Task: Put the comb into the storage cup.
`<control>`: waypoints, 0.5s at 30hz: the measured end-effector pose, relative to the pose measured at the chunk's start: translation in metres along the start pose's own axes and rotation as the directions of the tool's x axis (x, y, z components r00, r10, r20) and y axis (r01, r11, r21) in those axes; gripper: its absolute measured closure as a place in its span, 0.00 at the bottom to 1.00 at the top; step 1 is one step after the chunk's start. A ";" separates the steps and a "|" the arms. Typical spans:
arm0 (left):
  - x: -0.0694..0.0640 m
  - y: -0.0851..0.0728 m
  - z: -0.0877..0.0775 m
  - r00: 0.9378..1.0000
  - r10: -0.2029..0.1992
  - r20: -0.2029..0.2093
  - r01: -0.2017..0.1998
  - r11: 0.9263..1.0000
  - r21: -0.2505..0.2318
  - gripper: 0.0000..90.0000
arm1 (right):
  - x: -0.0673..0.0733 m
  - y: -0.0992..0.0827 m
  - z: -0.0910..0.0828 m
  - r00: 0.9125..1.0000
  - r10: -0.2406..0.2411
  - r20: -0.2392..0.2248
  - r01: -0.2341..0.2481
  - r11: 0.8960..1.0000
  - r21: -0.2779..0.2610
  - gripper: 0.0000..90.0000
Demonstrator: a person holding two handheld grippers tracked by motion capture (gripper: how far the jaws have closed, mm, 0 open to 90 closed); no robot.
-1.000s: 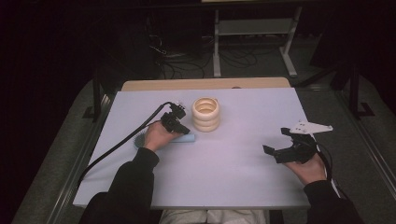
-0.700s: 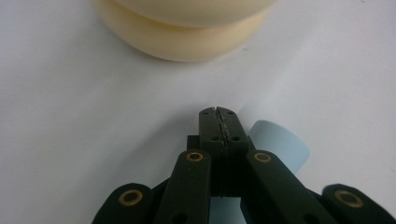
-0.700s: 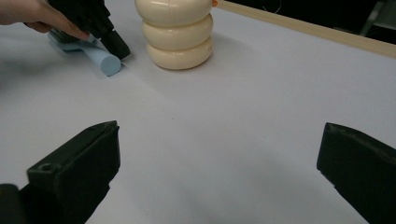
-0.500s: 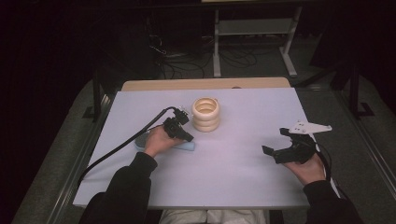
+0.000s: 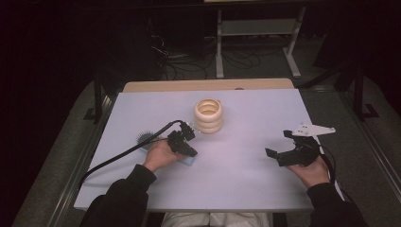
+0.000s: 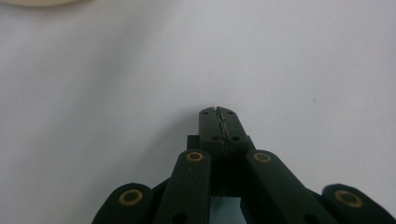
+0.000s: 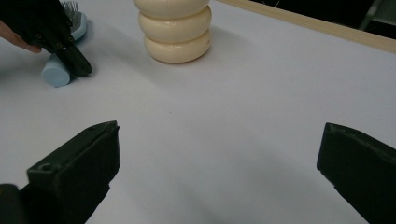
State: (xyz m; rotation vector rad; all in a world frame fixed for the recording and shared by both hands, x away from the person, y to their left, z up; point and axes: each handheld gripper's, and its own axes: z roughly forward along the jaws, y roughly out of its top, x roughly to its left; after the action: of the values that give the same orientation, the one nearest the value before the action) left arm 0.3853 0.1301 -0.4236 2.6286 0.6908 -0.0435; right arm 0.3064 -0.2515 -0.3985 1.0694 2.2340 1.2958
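Ringed cream container (image 5: pixel 208 116): upright on desk (image 5: pixel 246 170); contents not discernible.
Left gripper (image 6: pixel 218 122): jaws closed, nothing between, above blue brush (image 7: pixel 58 70).
Right gripper (image 5: pixel 279 144): jaws wide apart, empty.

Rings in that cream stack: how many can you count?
3 rings, stacked one on another at the table's far middle; the right gripper view cuts off the top one, so more hidden inside can't be ruled out.

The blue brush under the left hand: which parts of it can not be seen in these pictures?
- Blue brush, high view: the left hand and left gripper cover its middle.
- Right gripper view: its bristle head is cut off by the top edge.
- Left gripper view: shut jaws hide nearly everything.
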 end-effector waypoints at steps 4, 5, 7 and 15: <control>-0.007 -0.007 -0.003 1.000 0.021 -0.015 -0.021 1.000 0.017 1.00 | 0.001 0.000 0.000 1.000 -0.001 0.001 0.001 1.000 0.002 0.00; -0.009 -0.009 -0.004 0.999 0.030 -0.020 -0.030 0.999 0.021 1.00 | 0.001 0.000 0.000 1.000 -0.001 0.002 0.001 1.000 0.002 0.00; -0.013 -0.014 -0.006 1.000 0.031 0.001 -0.031 1.000 0.005 1.00 | 0.001 0.000 0.000 1.000 -0.002 0.002 0.002 1.000 0.004 0.00; -0.018 -0.030 -0.023 1.000 0.020 -0.007 -0.020 0.999 -0.050 1.00 | 0.001 0.000 0.000 1.000 -0.004 0.002 0.004 1.000 0.003 0.00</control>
State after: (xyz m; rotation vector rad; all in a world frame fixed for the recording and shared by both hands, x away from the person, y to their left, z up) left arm 0.3537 0.1545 -0.4117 2.5884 0.6592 -0.0113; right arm 0.3058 -0.2513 -0.3985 1.0664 2.2360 1.2891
